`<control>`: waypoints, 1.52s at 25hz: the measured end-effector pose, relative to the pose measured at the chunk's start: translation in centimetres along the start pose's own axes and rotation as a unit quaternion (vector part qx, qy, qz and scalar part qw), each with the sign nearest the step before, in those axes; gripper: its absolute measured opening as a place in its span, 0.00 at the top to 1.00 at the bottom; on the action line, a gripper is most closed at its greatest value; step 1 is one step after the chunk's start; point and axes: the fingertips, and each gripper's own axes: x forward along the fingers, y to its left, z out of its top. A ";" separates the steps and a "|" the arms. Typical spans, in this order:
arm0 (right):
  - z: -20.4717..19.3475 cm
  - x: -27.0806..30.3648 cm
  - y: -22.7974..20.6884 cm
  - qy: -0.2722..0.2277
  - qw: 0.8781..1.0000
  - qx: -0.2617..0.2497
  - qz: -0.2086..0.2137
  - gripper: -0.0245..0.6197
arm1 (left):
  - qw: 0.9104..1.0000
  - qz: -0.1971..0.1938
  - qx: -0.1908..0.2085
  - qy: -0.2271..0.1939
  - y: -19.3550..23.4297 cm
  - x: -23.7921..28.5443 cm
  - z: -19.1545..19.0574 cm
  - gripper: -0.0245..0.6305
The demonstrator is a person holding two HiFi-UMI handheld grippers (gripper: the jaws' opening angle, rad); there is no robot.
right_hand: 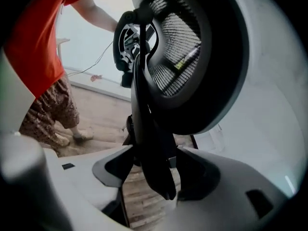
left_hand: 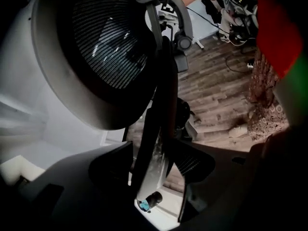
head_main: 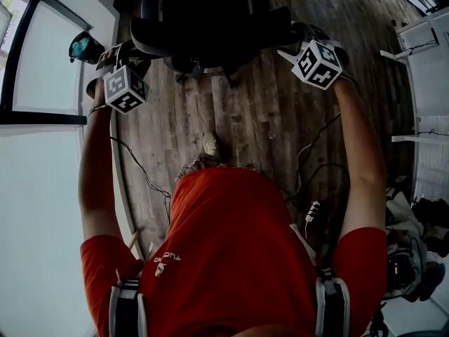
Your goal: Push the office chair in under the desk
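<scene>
A black office chair (head_main: 210, 20) stands on the wooden floor at the top of the head view, its back toward me. My left gripper (head_main: 137, 51) is at the left side of the chair's back, my right gripper (head_main: 298, 39) at the right side. In the left gripper view the jaws (left_hand: 154, 170) stand wide apart with the chair's black upright bar (left_hand: 163, 105) between them, under the mesh rest (left_hand: 110, 37). The right gripper (right_hand: 154, 172) also stands open around a black bar (right_hand: 144, 129) below the mesh (right_hand: 178, 57). Gaps show beside both bars.
Cables (head_main: 309, 153) and a power strip (head_main: 312, 213) lie on the floor to my right. White furniture frames (head_main: 424, 76) and bags (head_main: 414, 237) line the right side. A white wall with a dark-framed window (head_main: 28, 69) runs along the left.
</scene>
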 end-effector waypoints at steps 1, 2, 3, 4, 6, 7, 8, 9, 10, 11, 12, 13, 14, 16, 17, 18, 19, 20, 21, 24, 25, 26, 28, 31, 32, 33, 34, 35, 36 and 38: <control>-0.3 0.4 0.0 0.008 1.000 -0.003 0.008 0.54 | 1.000 -0.007 0.005 0.002 -0.1 0.4 0.0 0.56; -0.6 0.8 0.1 0.016 1.000 -0.007 0.015 0.54 | 1.000 -0.014 0.010 0.003 -0.1 0.7 0.1 0.56; -0.8 1.2 0.2 0.023 0.999 -0.010 0.023 0.54 | 1.000 -0.021 0.016 0.003 -0.3 1.1 0.2 0.56; -1.0 1.5 0.3 0.028 0.999 -0.012 0.030 0.54 | 0.999 -0.026 0.023 0.002 -0.5 1.4 0.3 0.56; -1.2 2.2 0.5 0.037 0.998 -0.018 0.040 0.55 | 0.999 -0.036 0.037 0.000 -0.9 2.1 0.6 0.56; -1.3 2.6 0.6 0.041 0.998 -0.021 0.043 0.55 | 0.998 -0.041 0.042 -0.003 -1.1 2.4 0.7 0.56; -1.4 3.0 0.6 0.044 0.998 -0.025 0.045 0.55 | 0.998 -0.042 0.044 -0.007 -1.3 2.7 0.9 0.56; -1.4 3.4 0.5 0.047 0.997 -0.029 0.047 0.55 | 0.998 -0.041 0.043 -0.012 -1.2 2.9 1.0 0.58; -1.3 3.8 0.4 0.049 0.997 -0.034 0.047 0.55 | 0.998 -0.035 0.042 -0.018 -1.0 2.9 1.1 0.63; -0.9 4.0 0.2 0.049 0.997 -0.040 0.043 0.55 | 0.998 -0.029 0.043 -0.023 -0.8 2.8 1.2 0.66; -0.6 4.0 -0.2 0.048 0.997 -0.046 0.037 0.55 | 0.998 -0.022 0.046 -0.027 -0.5 2.7 1.3 0.72; -0.3 4.0 -0.5 0.048 0.997 -0.053 0.028 0.58 | 0.998 -0.019 0.053 -0.028 -0.3 2.7 1.4 0.76; -0.2 4.1 -0.8 0.048 0.997 -0.059 0.020 0.61 | 0.998 -0.018 0.059 -0.029 -0.2 2.7 1.4 0.77; -0.1 4.3 -1.2 0.046 0.996 -0.070 0.006 0.65 | 0.997 -0.021 0.069 -0.028 0.0 2.8 1.3 0.79; 0.0 4.4 -1.3 0.045 0.996 -0.077 0.001 0.66 | 0.997 -0.021 0.072 -0.029 0.1 2.9 1.2 0.80; 0.2 4.5 -1.4 0.044 0.996 -0.083 0.000 0.67 | 0.997 -0.020 0.073 -0.031 0.2 2.9 1.1 0.80; 0.3 4.5 -1.4 0.043 0.995 -0.091 0.002 0.69 | 0.996 -0.019 0.074 -0.034 0.2 3.0 1.1 0.80; 0.4 4.5 -1.4 0.042 0.994 -0.097 0.006 0.70 | 0.996 -0.018 0.075 -0.036 0.3 3.0 1.1 0.80; 0.5 4.5 -1.5 0.040 0.994 -0.102 0.010 0.71 | 0.996 -0.017 0.075 -0.038 0.4 3.1 1.0 0.80; 0.4 5.0 -2.0 0.038 0.994 -0.105 0.012 0.71 | 0.996 -0.014 0.079 -0.043 0.9 3.6 1.1 0.80; 0.3 5.2 -2.3 0.039 0.994 -0.104 0.010 0.72 | 0.996 -0.012 0.080 -0.045 1.1 3.8 1.2 0.80; 0.2 5.3 -2.7 0.041 0.994 -0.102 0.008 0.72 | 0.996 -0.009 0.080 -0.047 1.4 4.1 1.4 0.80; -0.2 5.9 -3.6 0.046 0.994 -0.097 0.005 0.72 | 0.995 -0.006 0.081 -0.049 2.1 5.0 1.5 0.80; -0.6 7.1 -5.1 0.048 0.995 -0.092 0.007 0.72 | 0.996 -0.008 0.081 -0.045 3.4 6.4 1.4 0.80; -0.7 7.5 -5.7 0.048 0.995 -0.091 0.007 0.72 | 0.996 -0.009 0.080 -0.043 3.8 6.9 1.4 0.80; -0.7 7.9 -6.2 0.048 0.995 -0.091 0.007 0.72 | 0.996 -0.009 0.078 -0.041 4.3 7.5 1.3 0.80; -0.8 8.4 -6.8 0.047 0.995 -0.091 0.007 0.72 | 0.996 -0.010 0.077 -0.040 4.8 8.0 1.2 0.80; -0.8 8.8 -7.4 0.047 0.995 -0.091 0.007 0.72 | 0.996 -0.012 0.076 -0.038 5.3 8.6 1.0 0.80; -0.8 9.3 -7.9 0.047 0.995 -0.090 0.008 0.72 | 0.996 -0.013 0.076 -0.038 5.8 9.1 0.9 0.80; -0.9 10.1 -9.2 0.048 0.995 -0.089 0.008 0.72 | 0.996 -0.013 0.076 -0.039 6.8 10.2 0.9 0.80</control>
